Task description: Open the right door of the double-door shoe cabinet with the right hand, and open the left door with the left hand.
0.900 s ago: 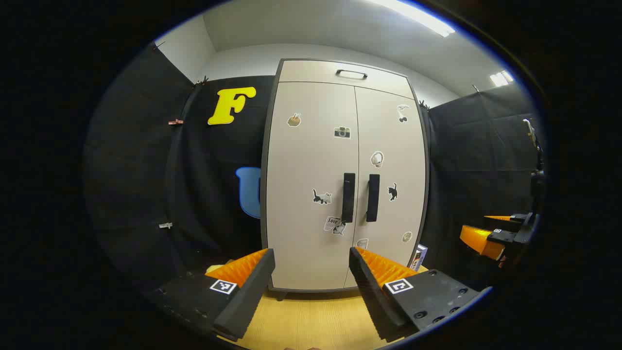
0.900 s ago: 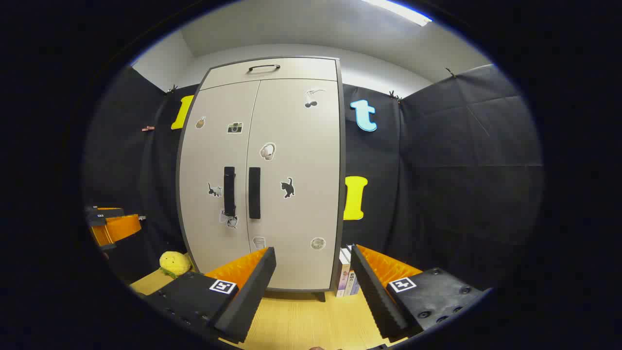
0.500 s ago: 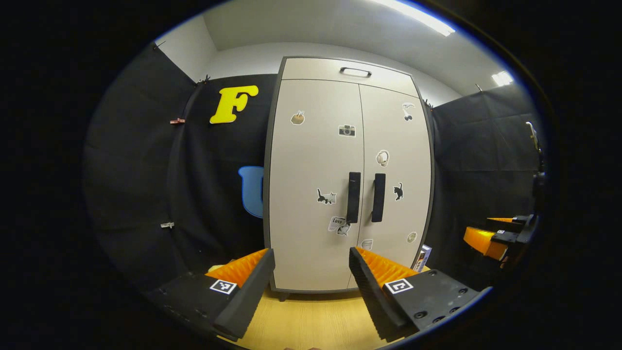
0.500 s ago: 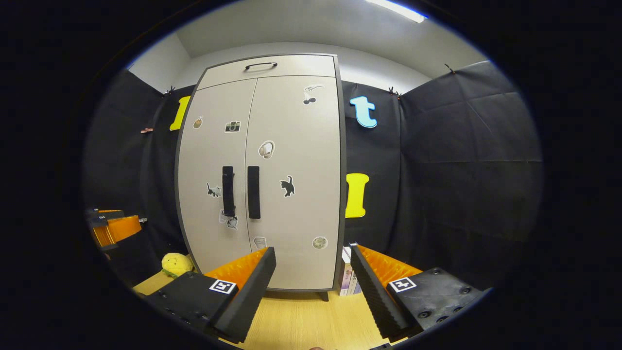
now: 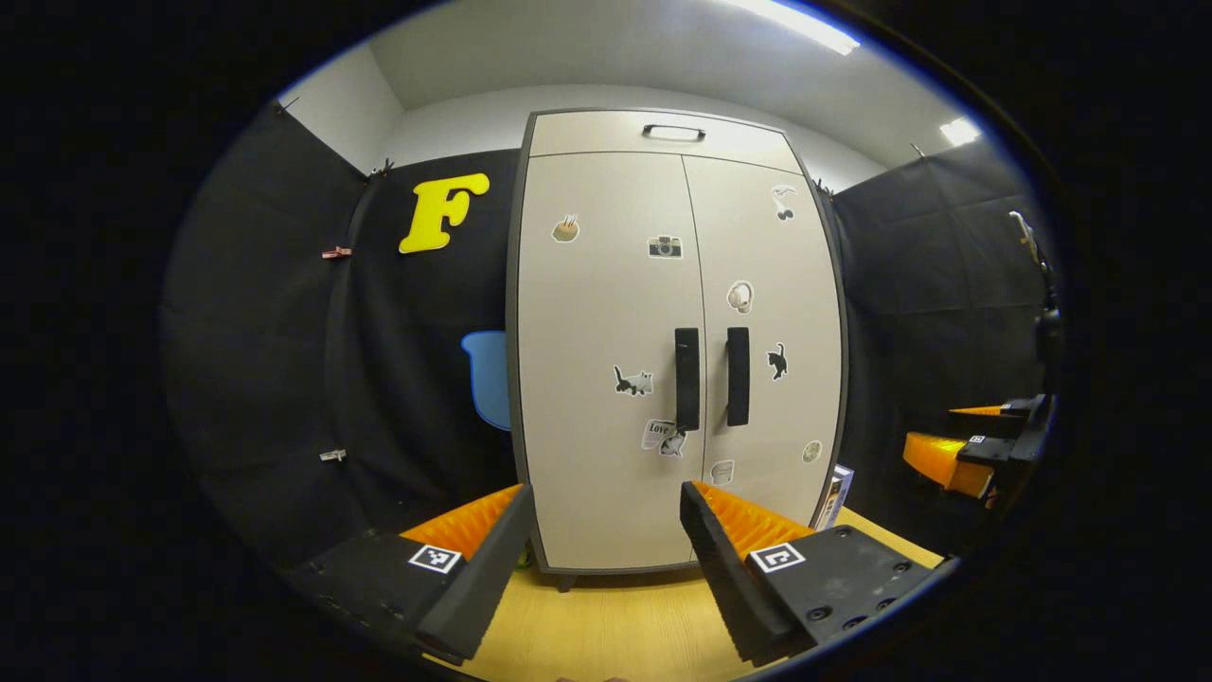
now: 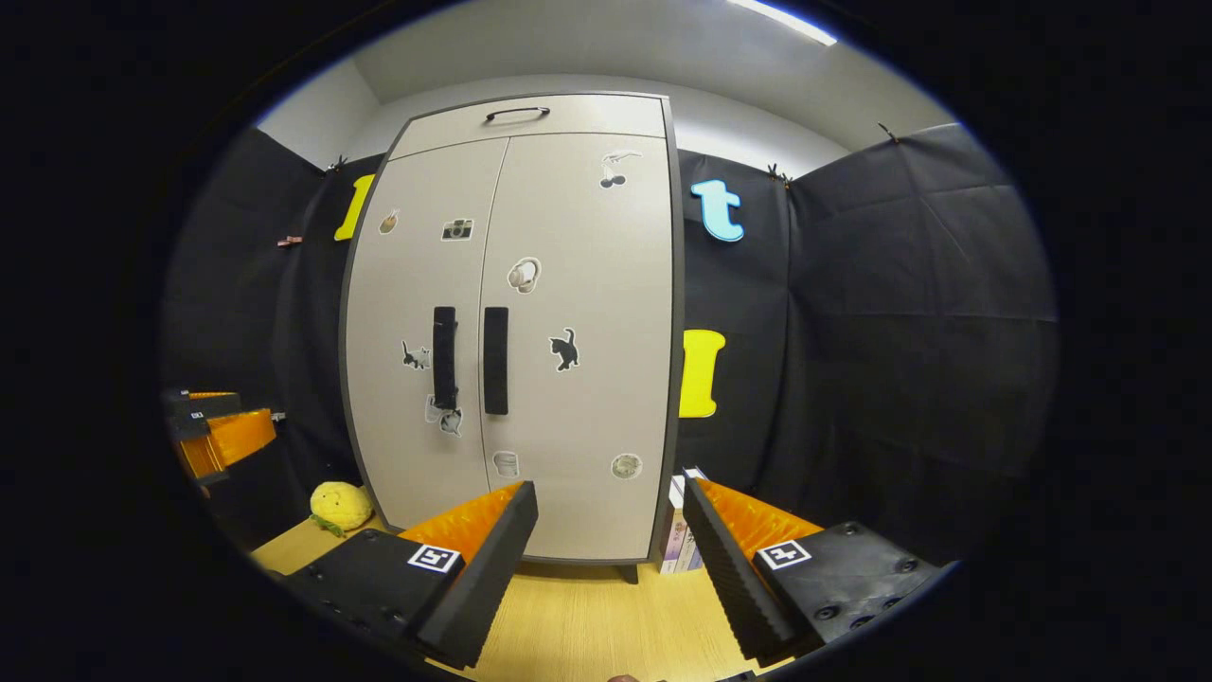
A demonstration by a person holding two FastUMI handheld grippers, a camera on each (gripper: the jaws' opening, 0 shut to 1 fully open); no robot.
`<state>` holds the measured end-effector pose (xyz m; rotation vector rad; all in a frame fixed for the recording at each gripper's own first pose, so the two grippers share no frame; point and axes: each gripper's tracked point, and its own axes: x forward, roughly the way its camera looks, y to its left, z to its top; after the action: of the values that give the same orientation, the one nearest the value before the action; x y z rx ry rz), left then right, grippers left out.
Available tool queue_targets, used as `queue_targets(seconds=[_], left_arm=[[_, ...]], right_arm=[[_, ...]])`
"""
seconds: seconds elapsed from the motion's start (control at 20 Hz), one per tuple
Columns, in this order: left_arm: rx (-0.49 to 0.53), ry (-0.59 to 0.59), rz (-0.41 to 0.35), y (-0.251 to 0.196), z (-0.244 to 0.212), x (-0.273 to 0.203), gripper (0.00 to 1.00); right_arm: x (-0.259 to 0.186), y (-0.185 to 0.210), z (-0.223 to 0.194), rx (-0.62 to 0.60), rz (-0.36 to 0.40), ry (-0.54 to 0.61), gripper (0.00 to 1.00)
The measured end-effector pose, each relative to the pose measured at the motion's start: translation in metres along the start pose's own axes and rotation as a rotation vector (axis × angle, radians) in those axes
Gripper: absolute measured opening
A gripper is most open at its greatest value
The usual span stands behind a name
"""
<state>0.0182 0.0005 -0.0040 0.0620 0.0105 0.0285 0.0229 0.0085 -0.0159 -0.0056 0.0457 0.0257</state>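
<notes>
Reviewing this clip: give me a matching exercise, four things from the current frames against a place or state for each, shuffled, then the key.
Things:
1. right door handle
2. yellow plush toy
3. books
4. left gripper

Places or states:
A. on the floor left of the cabinet
B. open, short of the doors
C. standing right of the cabinet's base
D. upright beside the centre seam

Pairs: 1-D, 2-A, 3-C, 4-B

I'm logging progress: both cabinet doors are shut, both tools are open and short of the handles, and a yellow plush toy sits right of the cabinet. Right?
Not quite. In the right gripper view the yellow plush toy sits left of the cabinet; books stand on its right. Both doors are shut, and the right tool and left tool are open, short of the handles.
</notes>
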Motion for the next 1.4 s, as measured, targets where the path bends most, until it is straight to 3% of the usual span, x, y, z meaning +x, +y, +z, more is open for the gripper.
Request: queue_targets(seconds=[0.15,0.6,0.8,1.2,1.4], left_arm=[[-0.052,0.009,-0.009,-0.001,-0.003,0.002,0.95],[-0.068,0.039,0.011,0.009,-0.018,0.005,0.95],[-0.112,0.046,-0.019,0.009,-0.021,0.004,0.95],[-0.101,0.08,0.041,0.04,-0.039,-0.002,0.95],[-0.11,0.098,0.058,0.053,-0.049,-0.004,0.95]], right_arm=[[0.006,0.006,0.001,-0.003,0.01,0.004,0.98],[0.043,0.03,0.027,-0.006,0.056,0.011,0.98],[0.075,0.043,0.053,-0.039,0.063,-0.026,0.98],[0.137,0.095,0.093,-0.013,0.131,-0.071,0.98],[0.173,0.122,0.089,-0.037,0.147,-0.045,0.98]])
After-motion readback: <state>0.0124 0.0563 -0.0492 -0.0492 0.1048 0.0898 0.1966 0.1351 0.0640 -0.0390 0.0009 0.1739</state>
